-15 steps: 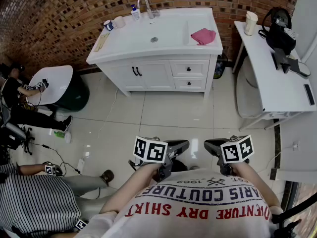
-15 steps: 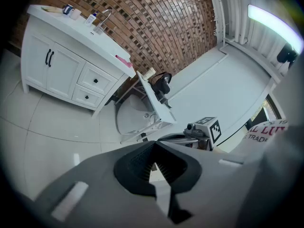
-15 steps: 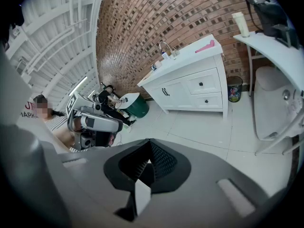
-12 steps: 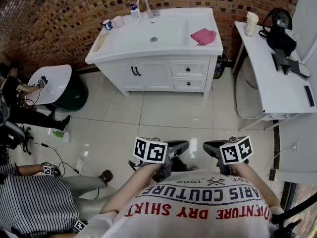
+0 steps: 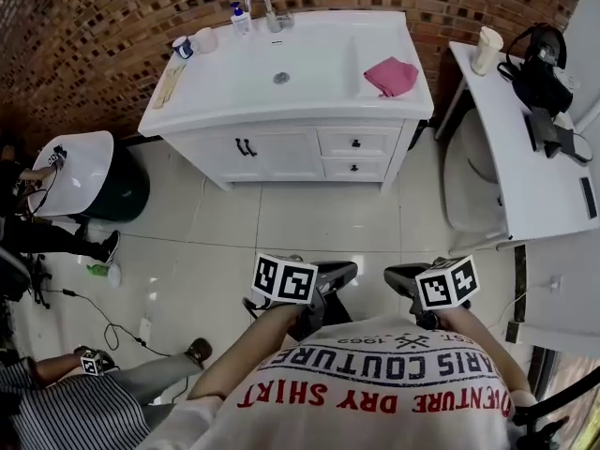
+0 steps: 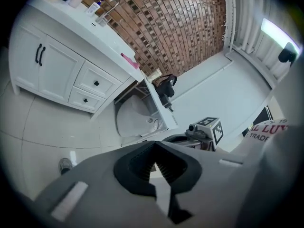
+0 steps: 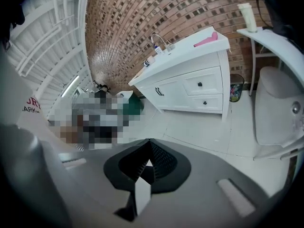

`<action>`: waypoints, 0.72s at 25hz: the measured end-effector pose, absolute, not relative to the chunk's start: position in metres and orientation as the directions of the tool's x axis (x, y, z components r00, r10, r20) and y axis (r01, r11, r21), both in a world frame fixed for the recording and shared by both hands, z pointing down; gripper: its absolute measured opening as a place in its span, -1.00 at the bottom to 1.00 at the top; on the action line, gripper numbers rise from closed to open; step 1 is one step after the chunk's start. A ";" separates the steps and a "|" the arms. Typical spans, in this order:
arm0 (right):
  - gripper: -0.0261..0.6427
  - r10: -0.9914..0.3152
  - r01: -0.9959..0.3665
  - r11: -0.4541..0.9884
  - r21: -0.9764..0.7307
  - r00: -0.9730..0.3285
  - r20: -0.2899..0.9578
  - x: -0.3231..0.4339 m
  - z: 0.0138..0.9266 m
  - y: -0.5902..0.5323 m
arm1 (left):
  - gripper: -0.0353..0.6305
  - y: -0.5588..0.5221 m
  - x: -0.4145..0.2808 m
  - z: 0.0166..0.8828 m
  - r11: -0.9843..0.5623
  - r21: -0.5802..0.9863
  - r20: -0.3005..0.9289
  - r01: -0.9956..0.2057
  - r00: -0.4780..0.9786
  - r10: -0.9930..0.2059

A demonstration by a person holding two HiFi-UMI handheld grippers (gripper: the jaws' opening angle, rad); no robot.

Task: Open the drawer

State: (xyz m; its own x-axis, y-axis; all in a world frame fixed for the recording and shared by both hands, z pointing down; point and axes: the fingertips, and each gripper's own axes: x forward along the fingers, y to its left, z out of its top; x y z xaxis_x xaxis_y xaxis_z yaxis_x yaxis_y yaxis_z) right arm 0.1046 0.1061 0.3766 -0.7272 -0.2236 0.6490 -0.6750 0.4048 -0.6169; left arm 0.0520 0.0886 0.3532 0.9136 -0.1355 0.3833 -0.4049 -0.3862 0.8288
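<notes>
well short of white sink vanity cabinet (image 5: 281, 129): left gripper (image 5: 336, 275), right gripper (image 5: 401, 277), both with jaws pressed together, empty. two white drawers with black knobs (image 5: 373, 144) at cabinet's right half, closed. close distance, part right jaws, pinch upper knob (image 5: 355, 143) squarely, pull straight out.

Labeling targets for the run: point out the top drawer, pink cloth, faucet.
top drawer (image 5: 355, 143), head view, its knob.
pink cloth (image 5: 392, 75), head view, its middle.
faucet (image 5: 269, 6), head view, its neck.

Bathroom-style room — sink vanity (image 5: 281, 148), brick wall (image 5: 112, 17).
</notes>
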 end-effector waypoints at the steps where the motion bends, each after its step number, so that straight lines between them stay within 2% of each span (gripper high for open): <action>1: -0.90 -0.227 -0.681 0.399 -0.614 -0.722 0.654 0.099 0.377 0.093 | -0.91 0.075 0.046 0.353 -0.392 0.827 0.387 -0.404 0.913 -0.127; 8: -0.90 -0.246 -0.700 0.367 -0.612 -0.708 0.662 0.059 0.377 -0.009 | -0.91 -0.033 -0.001 0.359 -0.402 0.820 0.401 -0.406 0.910 -0.102; 18: -0.90 -0.262 -0.736 0.310 -0.602 -0.675 0.690 0.022 0.383 -0.051 | -0.91 -0.076 -0.046 0.369 -0.387 0.835 0.407 -0.392 0.912 -0.046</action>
State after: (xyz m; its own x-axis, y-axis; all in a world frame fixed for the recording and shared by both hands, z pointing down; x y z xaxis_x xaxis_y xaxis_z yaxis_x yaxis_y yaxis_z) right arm 0.0224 -0.0508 0.3829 -0.6745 -0.2625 0.6900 -0.7361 0.3100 -0.6017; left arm -0.0461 -0.0756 0.3688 0.9121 -0.0457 0.4075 -0.3922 -0.3867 0.8346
